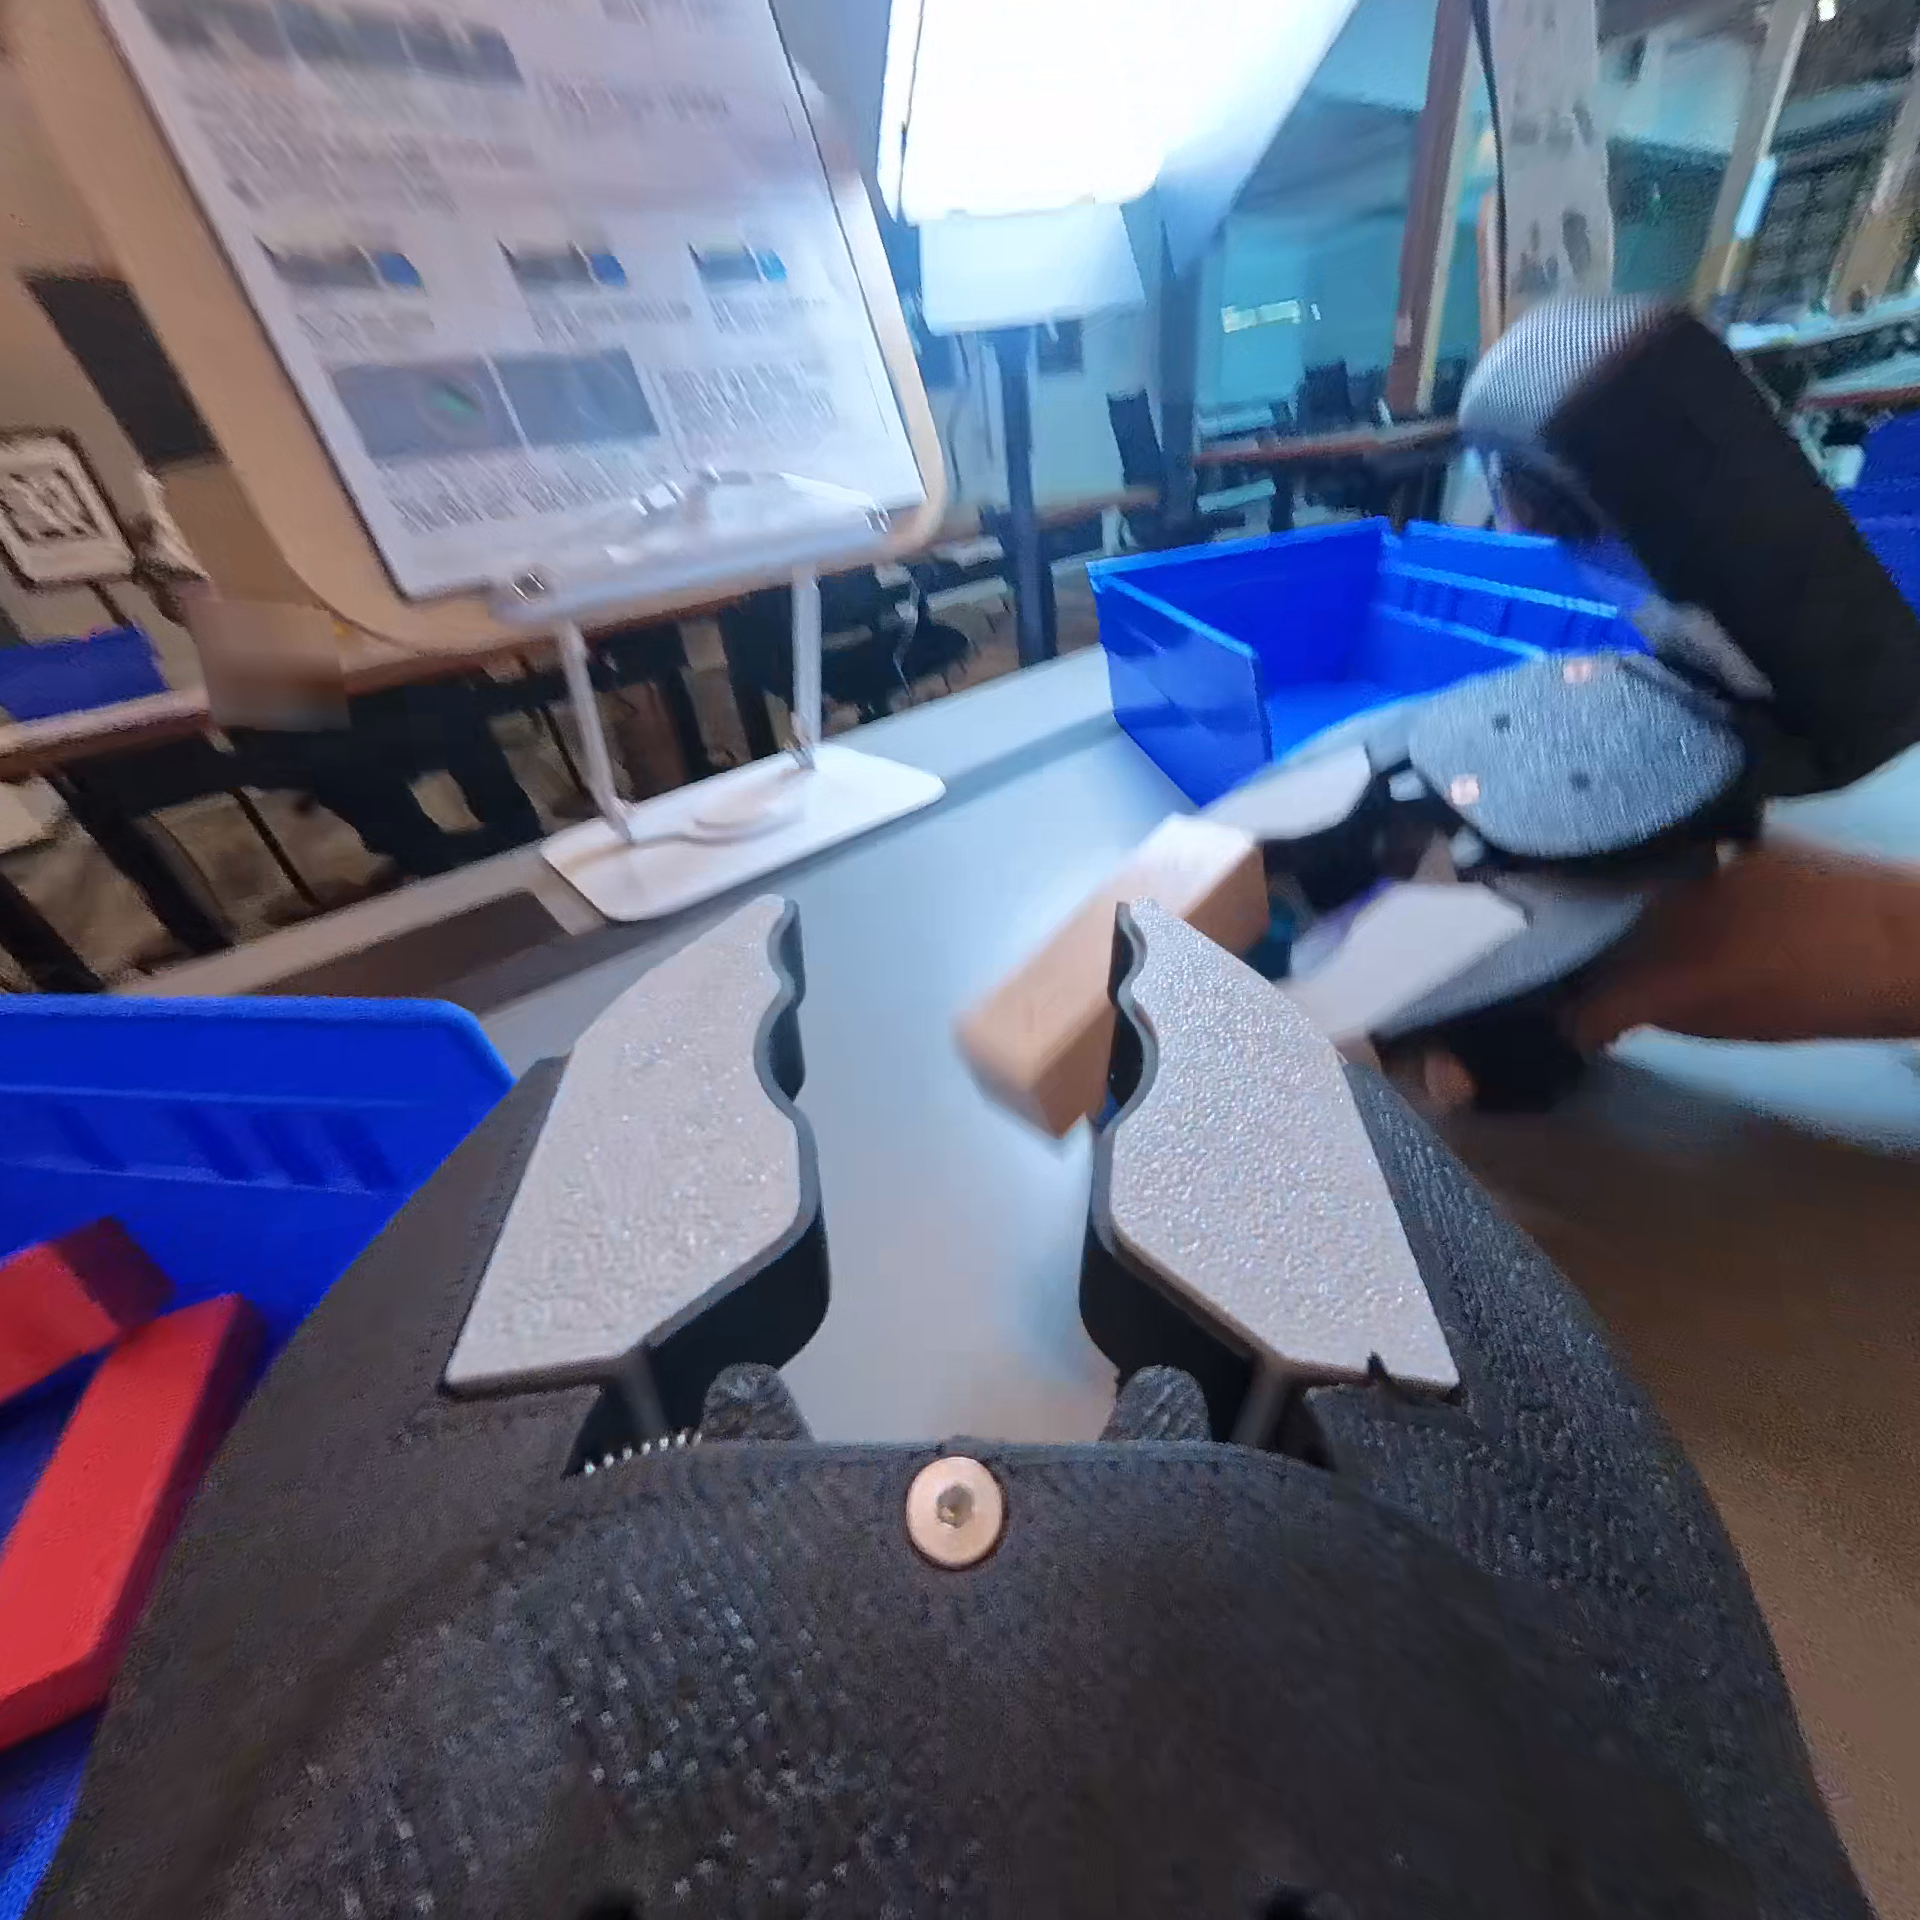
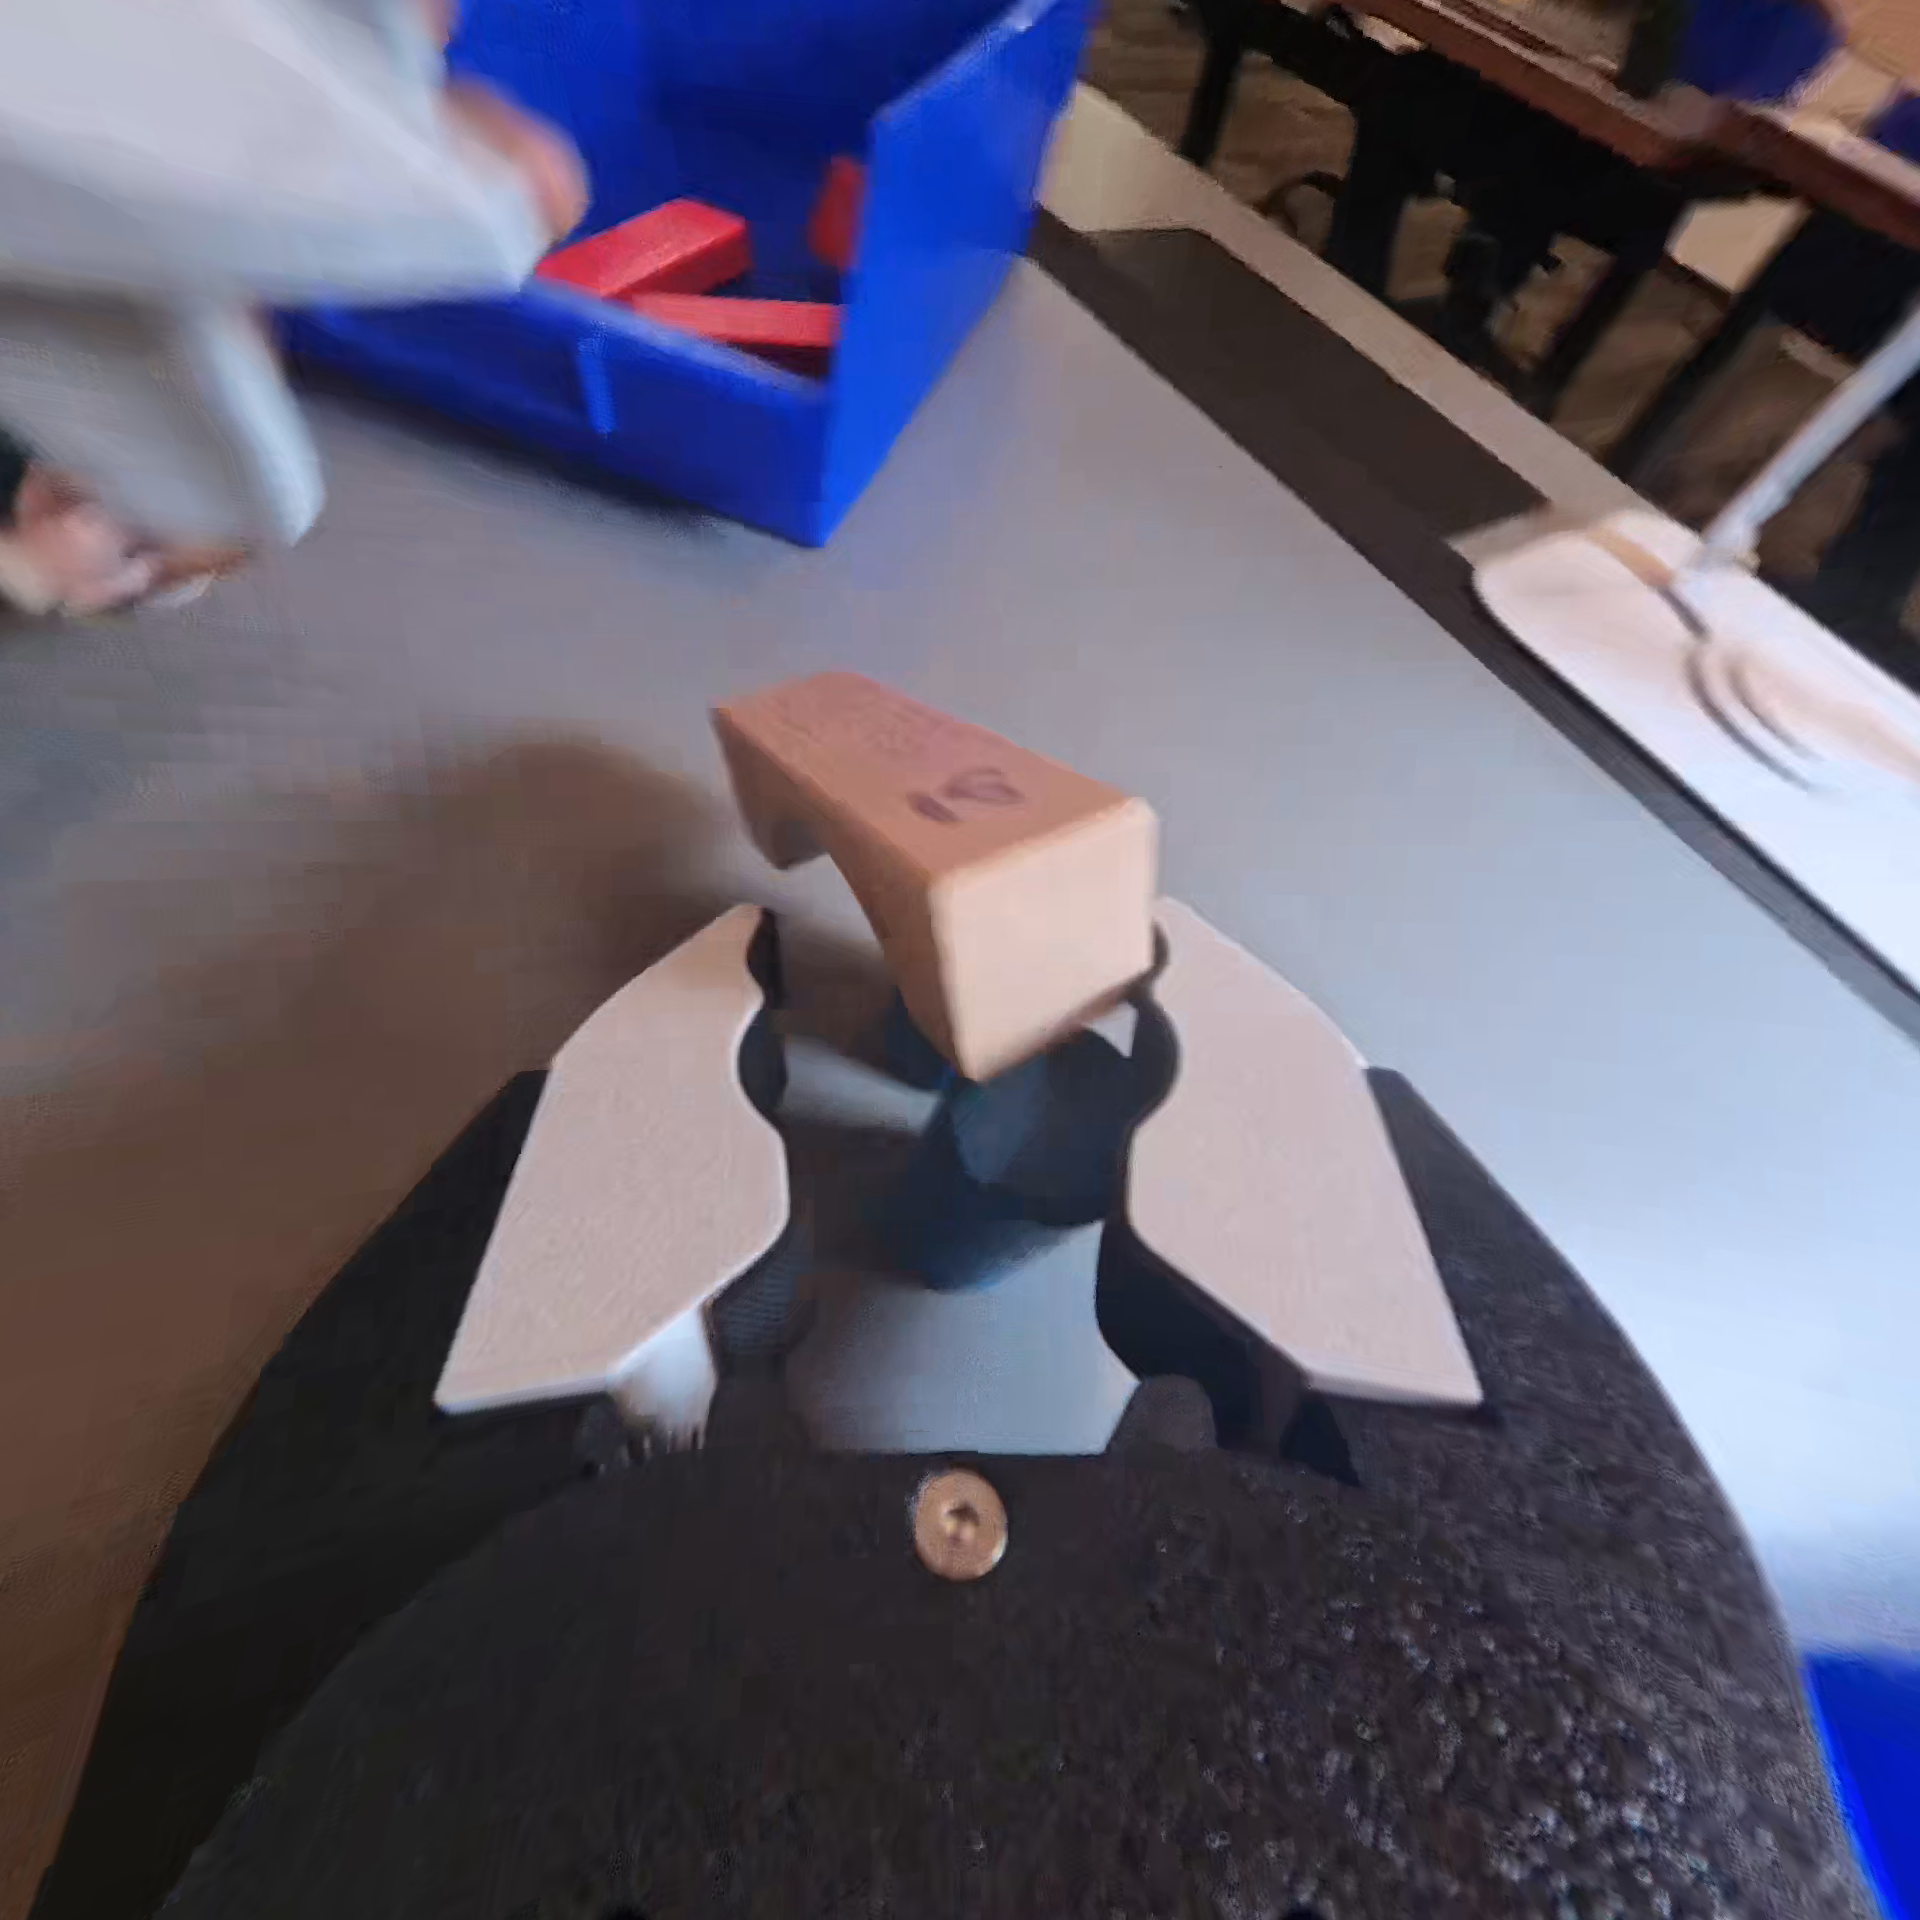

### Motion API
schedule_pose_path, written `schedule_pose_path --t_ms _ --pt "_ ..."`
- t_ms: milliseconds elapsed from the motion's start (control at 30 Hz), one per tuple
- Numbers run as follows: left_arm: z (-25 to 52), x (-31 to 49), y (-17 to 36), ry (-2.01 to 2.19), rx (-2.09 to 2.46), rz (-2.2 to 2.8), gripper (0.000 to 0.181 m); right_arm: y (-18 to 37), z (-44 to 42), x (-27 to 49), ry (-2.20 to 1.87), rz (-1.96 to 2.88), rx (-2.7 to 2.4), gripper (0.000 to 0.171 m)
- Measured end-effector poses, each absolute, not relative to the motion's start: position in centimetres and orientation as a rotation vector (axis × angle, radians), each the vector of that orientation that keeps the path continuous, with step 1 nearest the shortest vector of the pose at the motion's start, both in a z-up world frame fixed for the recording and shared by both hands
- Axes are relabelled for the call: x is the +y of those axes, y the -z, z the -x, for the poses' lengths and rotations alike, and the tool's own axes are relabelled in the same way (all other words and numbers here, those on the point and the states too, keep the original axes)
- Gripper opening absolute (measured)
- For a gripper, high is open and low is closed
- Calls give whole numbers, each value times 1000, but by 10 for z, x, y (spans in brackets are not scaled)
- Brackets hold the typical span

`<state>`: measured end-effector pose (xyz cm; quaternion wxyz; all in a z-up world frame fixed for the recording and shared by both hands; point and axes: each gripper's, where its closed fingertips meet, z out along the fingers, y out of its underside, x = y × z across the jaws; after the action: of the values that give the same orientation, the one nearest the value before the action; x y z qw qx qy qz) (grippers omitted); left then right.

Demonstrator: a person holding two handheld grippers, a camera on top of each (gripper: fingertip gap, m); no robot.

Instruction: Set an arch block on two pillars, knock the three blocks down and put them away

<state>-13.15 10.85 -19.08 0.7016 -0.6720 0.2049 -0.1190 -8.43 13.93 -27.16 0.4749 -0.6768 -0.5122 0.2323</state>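
Note:
A wooden arch block (image 2: 935,831) is tilted, its near end resting on a dark blue pillar (image 2: 987,1174) that leans between my right gripper's fingers. My right gripper (image 2: 961,925) is open around them; its right finger touches the arch's near end. The second pillar is hidden. In the left wrist view the arch (image 1: 1049,997) shows slanted in front of the right gripper (image 1: 1340,873). My left gripper (image 1: 956,920) is open and empty above the grey table, left of the arch. It shows as a white blur in the right wrist view (image 2: 208,312).
A blue bin (image 1: 208,1101) holding red blocks (image 1: 104,1507) sits beside my left gripper; it also shows in the right wrist view (image 2: 727,416). A second blue bin (image 1: 1184,686) stands behind the right gripper. A white document stand (image 1: 748,842) sits at the table's far edge. The tips of one gripper are about 10 centimeters away from the tips of the other.

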Motion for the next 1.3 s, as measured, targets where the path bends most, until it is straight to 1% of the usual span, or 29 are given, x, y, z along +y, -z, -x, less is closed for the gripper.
schedule_pose_path --t_ms 33,100,167,267,400,433,467,567,667,767,900,1067,1300 --pt "138 106 178 237 434 1443 55 274 94 127 -550 1586 -1352 60" --pt "155 101 153 181 399 1350 51 276 105 104 -491 1428 -1522 47" --pt "170 97 137 156 368 1305 50 276 109 79 -510 1290 -1654 40" --pt "188 98 132 144 326 1301 48 277 105 44 -610 1170 -1801 39" --pt "189 104 142 133 347 1334 47 277 96 30 -645 1153 -1852 40" --pt "186 104 145 131 361 1342 47 275 94 31 -654 1166 -1841 45" --pt "183 105 147 127 377 1348 47 273 93 32 -668 1179 -1825 50" --pt "176 104 151 109 415 1350 47 262 89 38 -707 1221 -1758 54" --pt "174 104 153 112 426 1357 46 254 83 58 -640 1264 -1677 50" --pt "175 105 156 123 424 1370 46 247 68 101 -519 1412 -1501 42" --pt "172 106 158 131 434 1379 45 245 45 142 -556 1591 -1297 43" --pt "170 106 160 131 446 1383 45 245 33 157 -601 1641 -1215 43" --pt "170 106 160 131 447 1386 44 249 32 159 -600 1658 -1220 45"
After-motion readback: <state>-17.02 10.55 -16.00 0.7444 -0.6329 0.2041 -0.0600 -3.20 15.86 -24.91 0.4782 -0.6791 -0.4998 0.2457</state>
